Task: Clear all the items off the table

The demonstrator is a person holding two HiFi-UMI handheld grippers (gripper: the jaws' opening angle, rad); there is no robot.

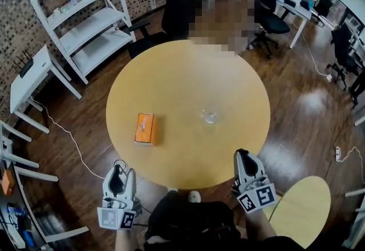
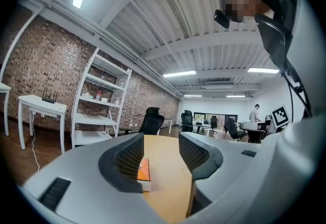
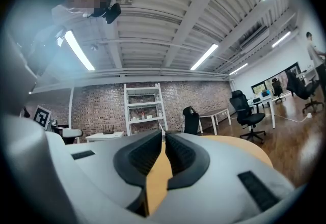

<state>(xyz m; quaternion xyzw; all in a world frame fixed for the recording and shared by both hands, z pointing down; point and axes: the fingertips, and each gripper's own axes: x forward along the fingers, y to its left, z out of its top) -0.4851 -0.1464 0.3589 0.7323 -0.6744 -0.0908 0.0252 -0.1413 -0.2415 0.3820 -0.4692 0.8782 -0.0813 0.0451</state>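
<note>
An orange box (image 1: 144,129) lies on the left part of the round yellow table (image 1: 188,79). A small clear glass object (image 1: 210,116) sits right of the table's middle. My left gripper (image 1: 118,172) hovers just off the table's near edge, below and left of the box. In the left gripper view its jaws (image 2: 160,139) stand apart with nothing between them, and the box (image 2: 144,171) shows beyond the left jaw. My right gripper (image 1: 246,158) is over the table's near right edge. Its jaws (image 3: 164,136) are closed to a thin slit and empty.
A white shelf unit (image 1: 85,16) and a white desk (image 1: 31,76) stand to the left. Black office chairs (image 1: 171,10) are behind the table. A second yellow round top (image 1: 305,204) is at the lower right. Cables trail over the wooden floor (image 1: 68,136).
</note>
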